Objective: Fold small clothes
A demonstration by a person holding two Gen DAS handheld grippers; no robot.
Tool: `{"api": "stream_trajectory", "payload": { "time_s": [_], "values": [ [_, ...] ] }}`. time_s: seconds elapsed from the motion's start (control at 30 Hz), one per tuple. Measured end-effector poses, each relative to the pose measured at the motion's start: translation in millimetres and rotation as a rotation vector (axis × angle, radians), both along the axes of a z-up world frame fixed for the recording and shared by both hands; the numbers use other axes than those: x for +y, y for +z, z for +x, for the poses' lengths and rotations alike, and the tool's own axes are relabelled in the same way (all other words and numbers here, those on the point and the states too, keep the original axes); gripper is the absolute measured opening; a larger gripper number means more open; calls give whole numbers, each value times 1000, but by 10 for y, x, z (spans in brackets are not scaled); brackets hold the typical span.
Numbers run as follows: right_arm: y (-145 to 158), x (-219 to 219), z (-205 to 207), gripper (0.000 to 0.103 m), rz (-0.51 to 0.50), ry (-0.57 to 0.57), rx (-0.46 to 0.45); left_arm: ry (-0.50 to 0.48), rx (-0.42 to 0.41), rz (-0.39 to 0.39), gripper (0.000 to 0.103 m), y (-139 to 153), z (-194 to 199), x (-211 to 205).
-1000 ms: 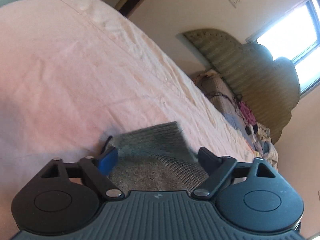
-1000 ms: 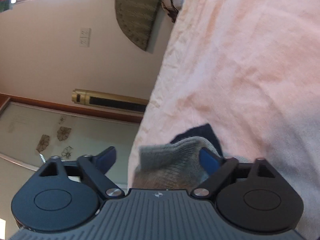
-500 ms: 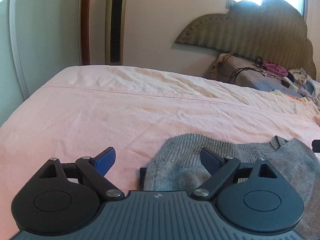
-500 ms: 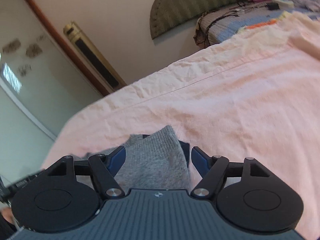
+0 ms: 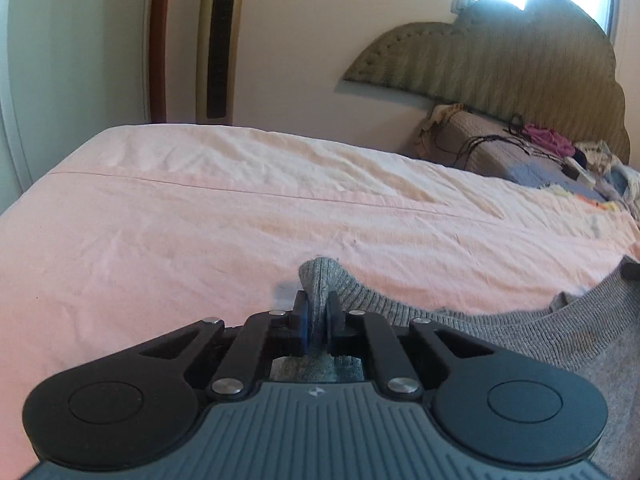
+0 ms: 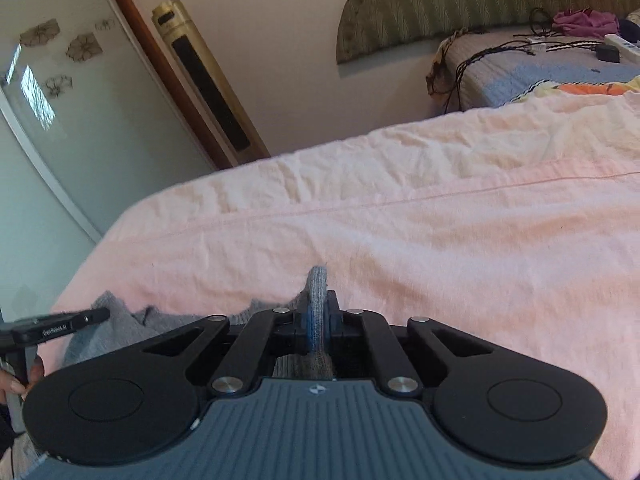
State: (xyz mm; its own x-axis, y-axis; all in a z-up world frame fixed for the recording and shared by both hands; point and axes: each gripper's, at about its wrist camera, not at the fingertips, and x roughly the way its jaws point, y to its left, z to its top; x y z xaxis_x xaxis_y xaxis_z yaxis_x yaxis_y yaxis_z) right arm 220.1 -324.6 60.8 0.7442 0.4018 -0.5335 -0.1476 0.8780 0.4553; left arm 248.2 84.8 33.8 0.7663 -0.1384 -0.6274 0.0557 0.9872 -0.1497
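Nearest us, our left gripper (image 5: pixel 316 320) is clenched on a ribbed edge of the grey knit sweater (image 5: pixel 540 332), and our right gripper (image 6: pixel 318 322) pinches another bunched edge of it. The sweater lies at the near edge of the bed (image 5: pixel 200 220), spread rightward in the left view and leftward in the right view. To fold well, we should lift both corners evenly, keep the edge taut between them, and carry it forward over the flat pink sheet. Beyond stand a padded headboard (image 5: pixel 500 64) and a tall gold tower fan (image 5: pixel 218 40).
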Motion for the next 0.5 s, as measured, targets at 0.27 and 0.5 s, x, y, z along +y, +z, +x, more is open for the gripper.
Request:
{"api": "stream_trajectory", "payload": {
  "time_s": [0.27, 0.5],
  "values": [
    [-462, -149, 159, 14, 84, -108, 104, 92, 48, 19, 14, -102, 13, 33],
    [-98, -280, -776, 64, 173, -137, 7, 193, -38, -220, 42, 231, -1163, 442]
  ]
}}
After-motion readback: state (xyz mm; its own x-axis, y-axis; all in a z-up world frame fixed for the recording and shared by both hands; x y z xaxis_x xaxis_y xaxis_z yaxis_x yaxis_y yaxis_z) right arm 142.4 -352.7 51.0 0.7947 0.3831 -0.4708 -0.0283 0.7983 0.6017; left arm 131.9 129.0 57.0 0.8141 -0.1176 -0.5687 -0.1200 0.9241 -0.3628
